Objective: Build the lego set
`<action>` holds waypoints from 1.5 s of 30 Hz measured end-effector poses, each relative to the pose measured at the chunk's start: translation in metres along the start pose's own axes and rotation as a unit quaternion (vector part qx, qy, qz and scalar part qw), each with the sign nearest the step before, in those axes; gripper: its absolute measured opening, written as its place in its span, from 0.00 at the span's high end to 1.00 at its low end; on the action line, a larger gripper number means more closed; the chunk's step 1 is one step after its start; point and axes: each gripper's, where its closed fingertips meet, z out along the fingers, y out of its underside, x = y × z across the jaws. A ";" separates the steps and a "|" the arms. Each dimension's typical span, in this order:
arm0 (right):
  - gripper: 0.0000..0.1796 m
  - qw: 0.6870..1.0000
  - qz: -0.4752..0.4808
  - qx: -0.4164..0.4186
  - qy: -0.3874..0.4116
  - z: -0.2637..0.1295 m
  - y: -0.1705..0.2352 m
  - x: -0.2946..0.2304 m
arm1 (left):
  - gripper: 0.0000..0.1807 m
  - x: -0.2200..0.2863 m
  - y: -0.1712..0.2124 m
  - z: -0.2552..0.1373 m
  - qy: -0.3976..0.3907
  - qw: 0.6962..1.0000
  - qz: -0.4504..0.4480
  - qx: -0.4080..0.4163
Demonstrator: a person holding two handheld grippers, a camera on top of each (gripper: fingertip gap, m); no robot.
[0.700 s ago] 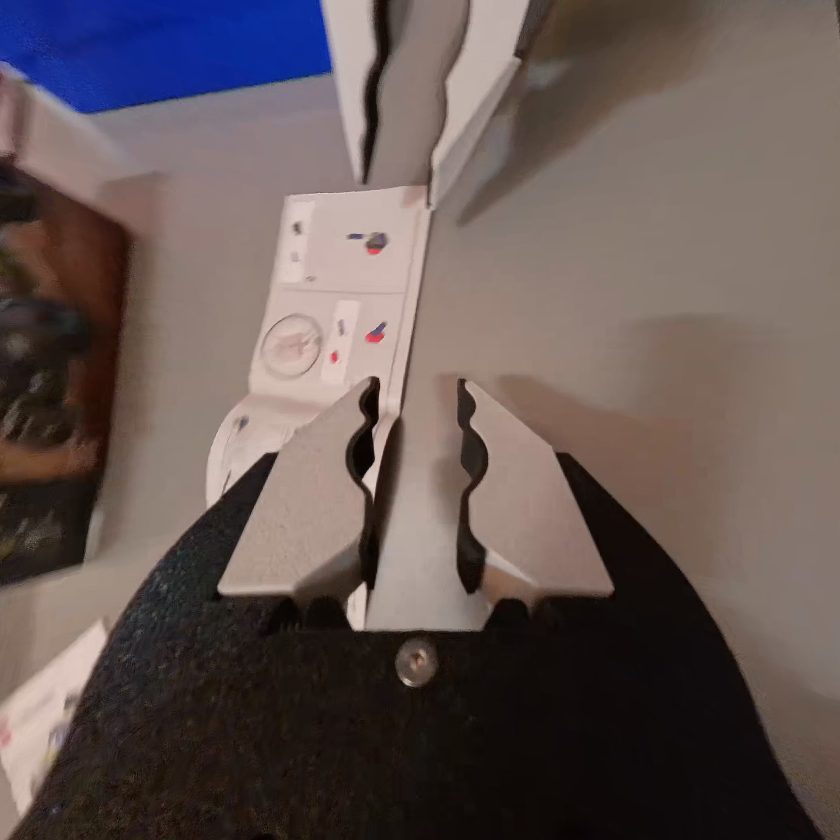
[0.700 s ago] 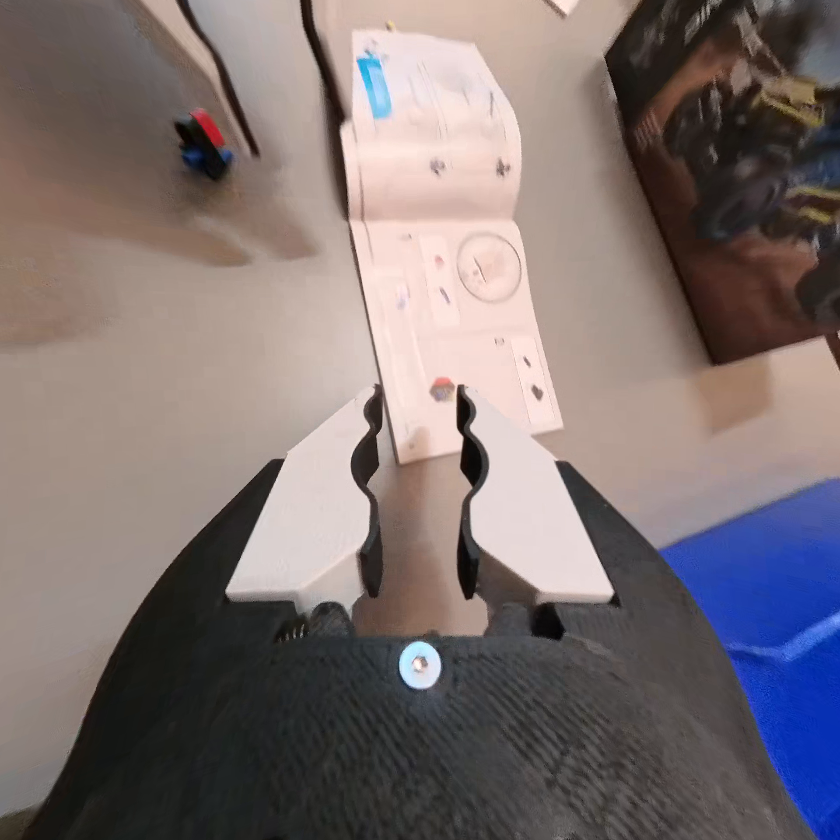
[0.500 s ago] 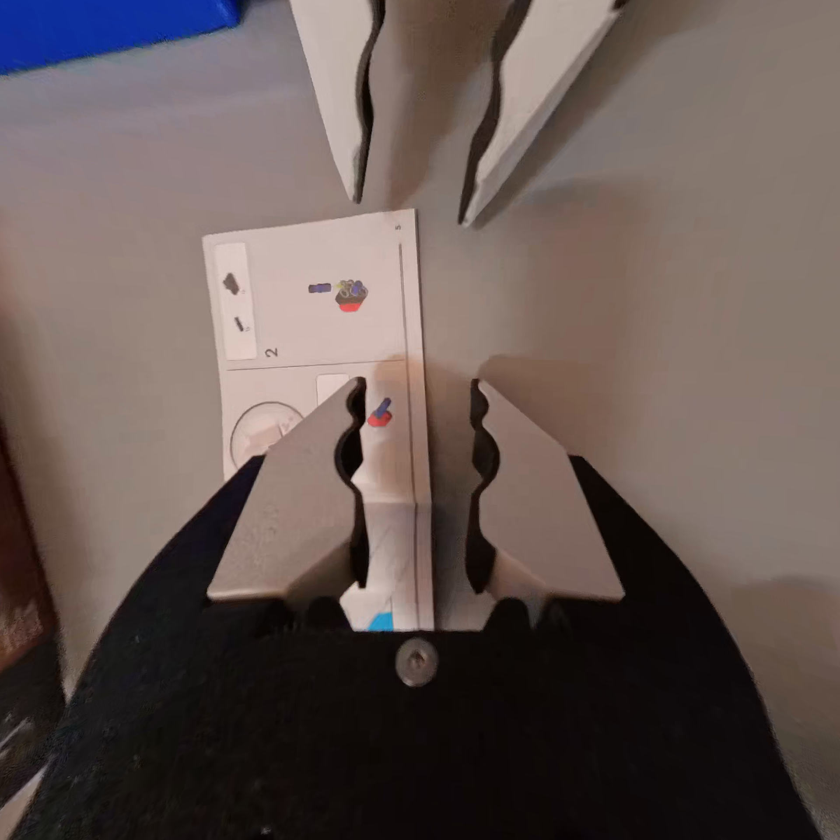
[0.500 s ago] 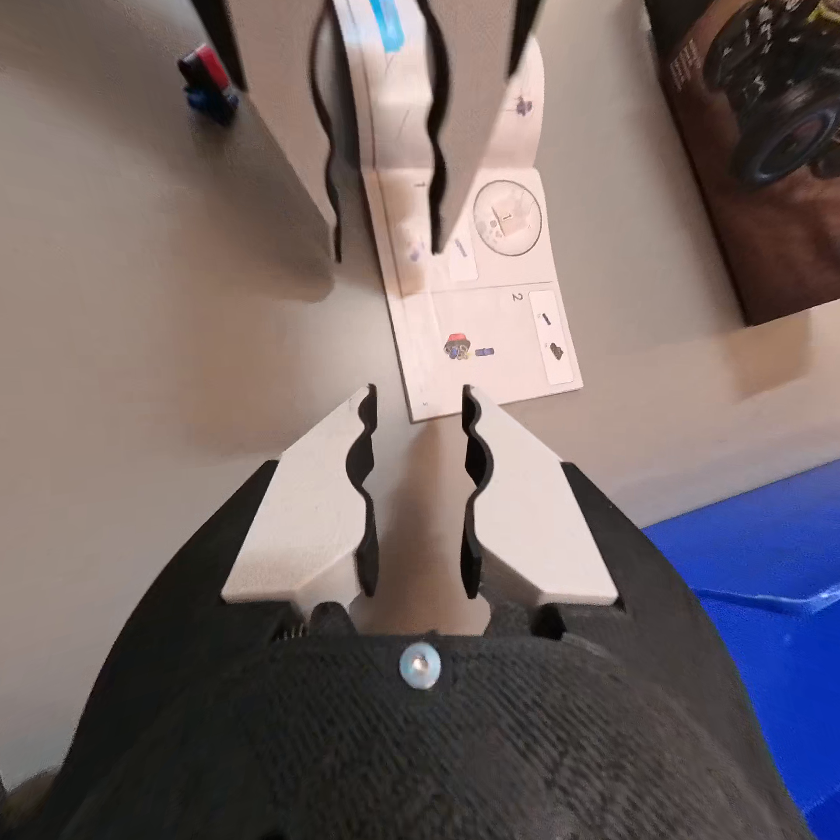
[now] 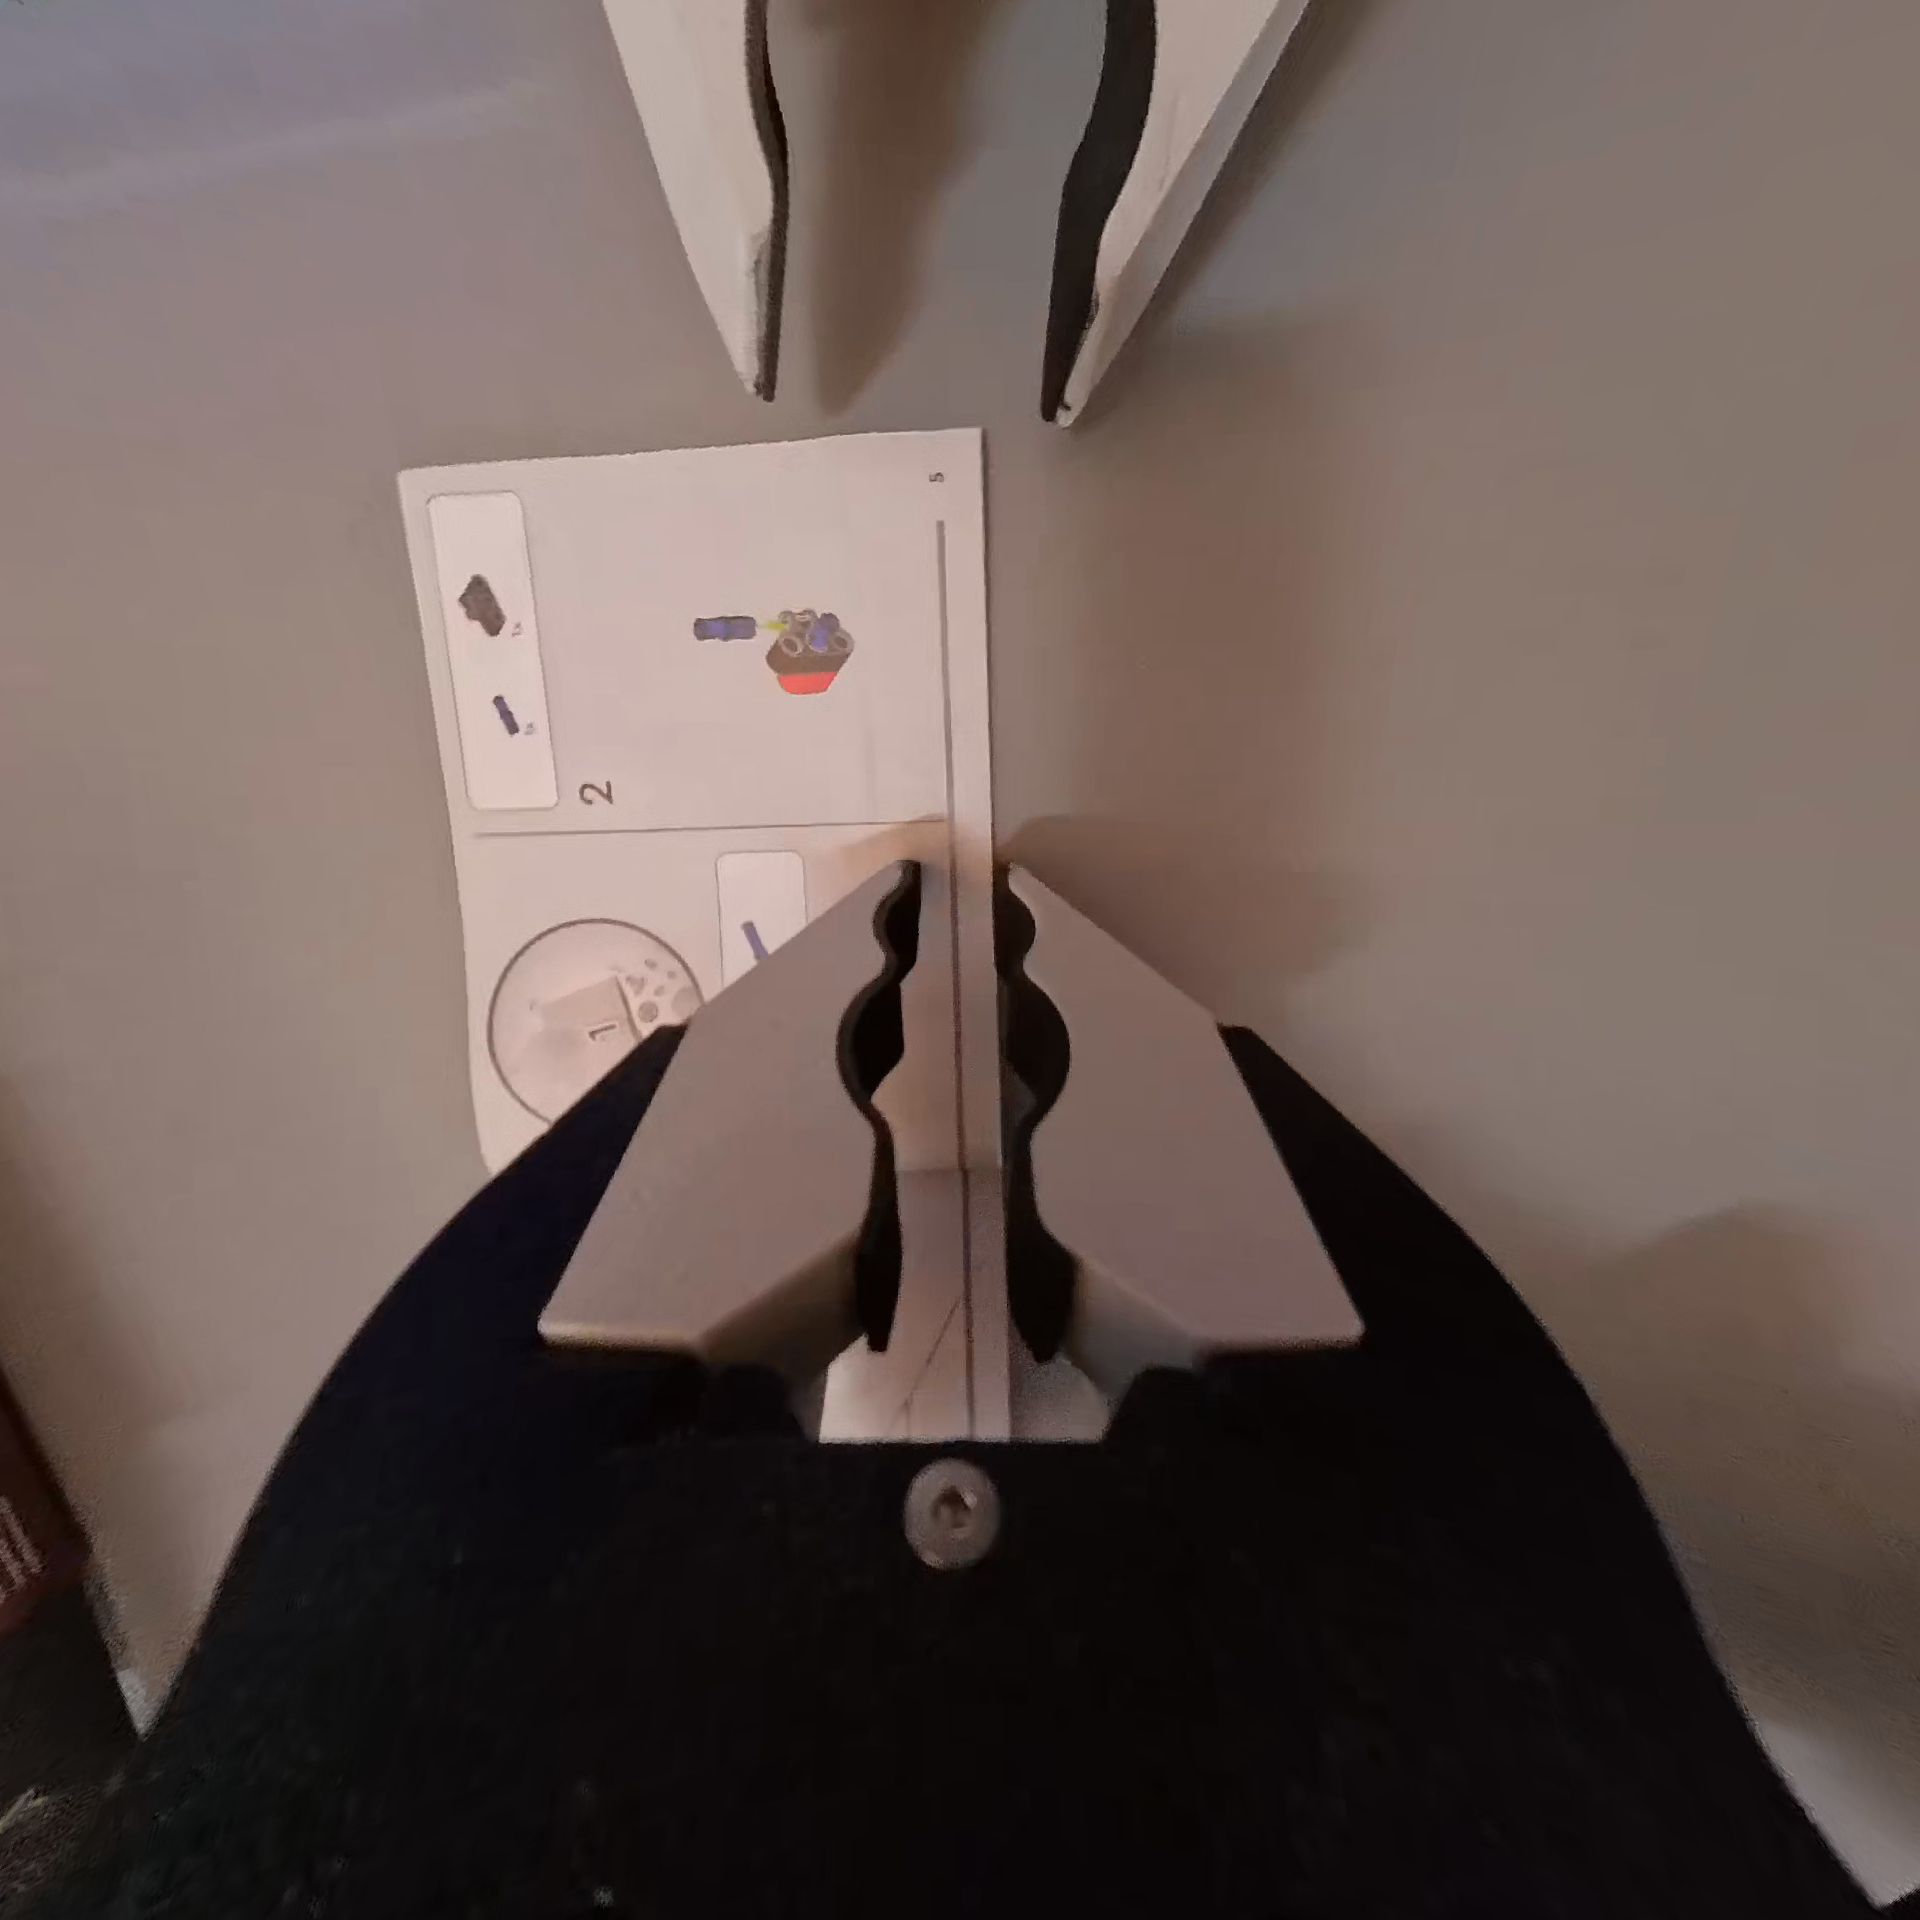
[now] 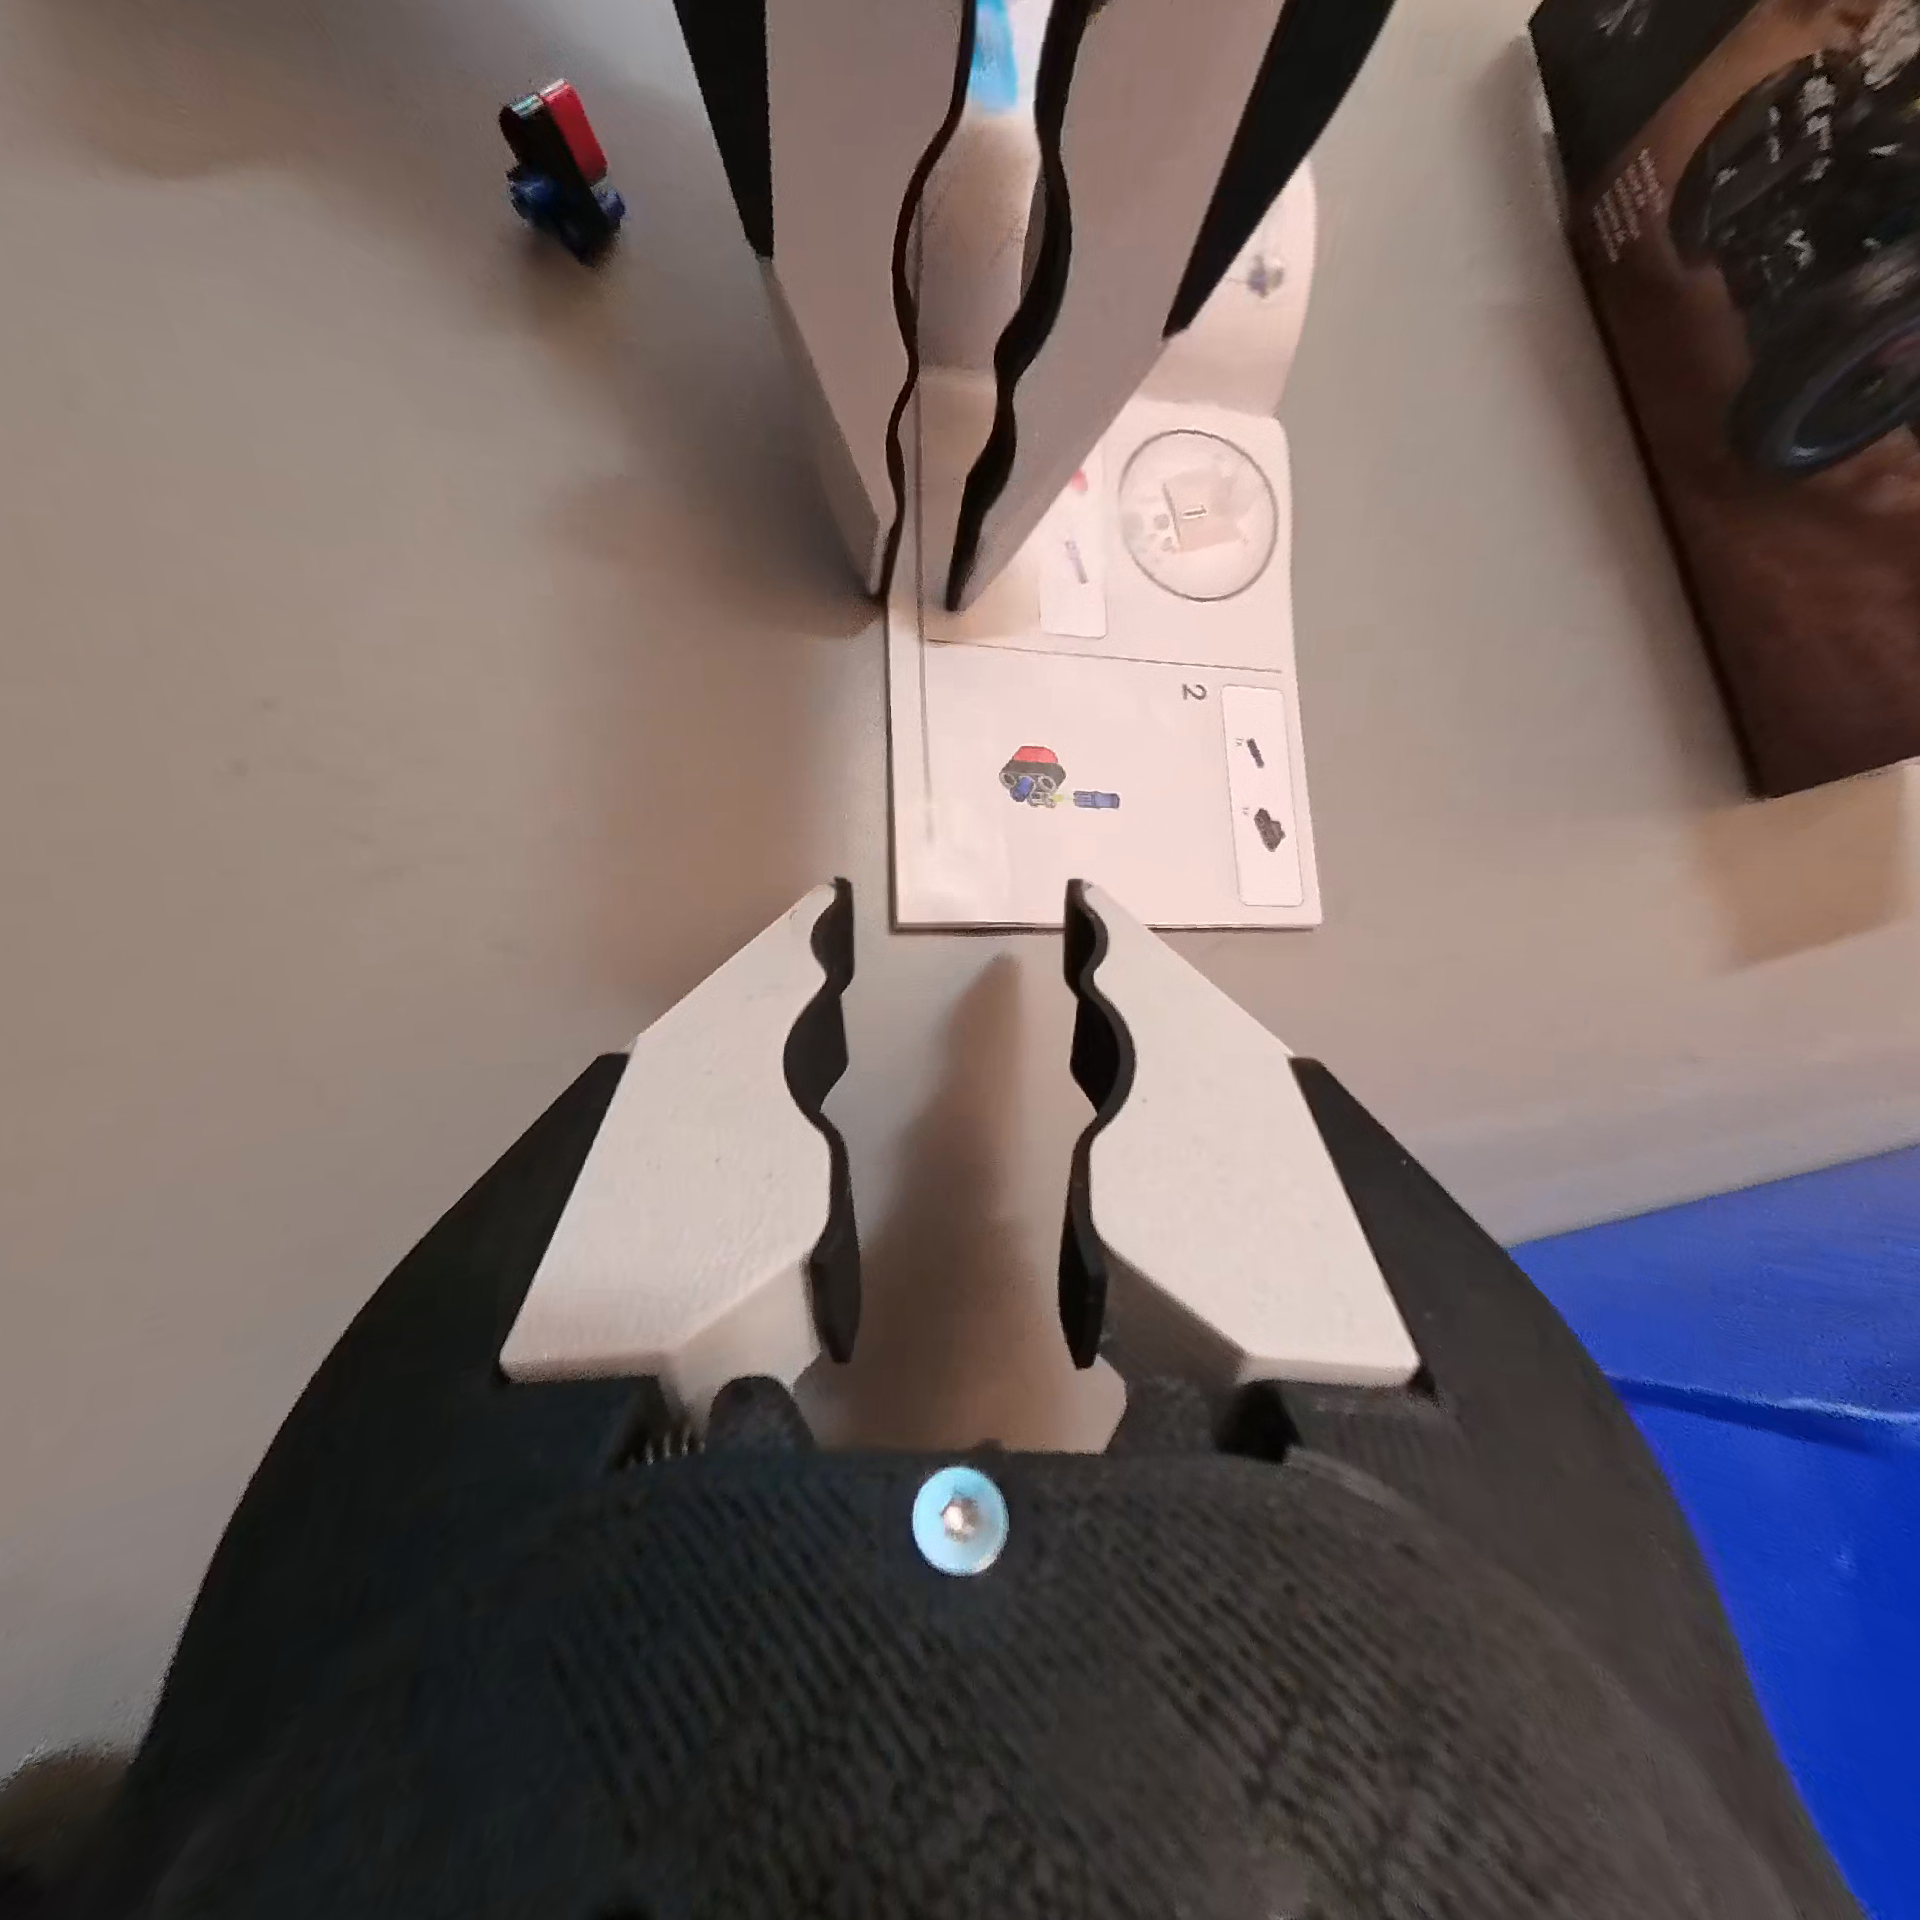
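Observation:
The open instruction booklet (image 5: 644,727) lies flat on the grey table and also shows in the right wrist view (image 6: 1143,831). My left gripper (image 5: 956,873) points down at the booklet's right edge. Its jaws stand a narrow gap apart, with the page edge between them. It shows from the front in the right wrist view (image 6: 914,601). My right gripper (image 6: 956,883) is open and empty, just short of the booklet's near edge, facing the left one. It shows at the top of the left wrist view (image 5: 909,405). A small red, black and blue lego assembly (image 6: 556,156) lies on the table, far left.
The dark lego box (image 6: 1766,364) with a vehicle picture lies to the right of the booklet; its corner shows in the left wrist view (image 5: 31,1507). A blue bin (image 6: 1766,1403) stands at the lower right. The grey table (image 6: 364,727) is bare left of the booklet. There is about 8 cm between the tips of the two grippers.
My left gripper has moved along the booklet's edge and its jaws have narrowed. The right gripper has come closer to the booklet, so the two grippers now face each other closely.

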 end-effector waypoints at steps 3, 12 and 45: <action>0.78 1.000 -0.003 -0.014 0.005 0.007 0.006 0.003 | 0.96 -0.002 0.002 -0.001 0.000 1.000 -0.017 0.011; 0.79 1.000 -0.005 0.013 0.014 0.019 -0.006 0.005 | 0.97 -0.010 0.002 -0.010 -0.022 0.998 -0.038 0.038; 0.80 0.998 -0.040 -0.004 0.041 0.019 -0.002 0.011 | 0.94 -0.025 -0.012 -0.005 -0.064 0.995 -0.046 0.063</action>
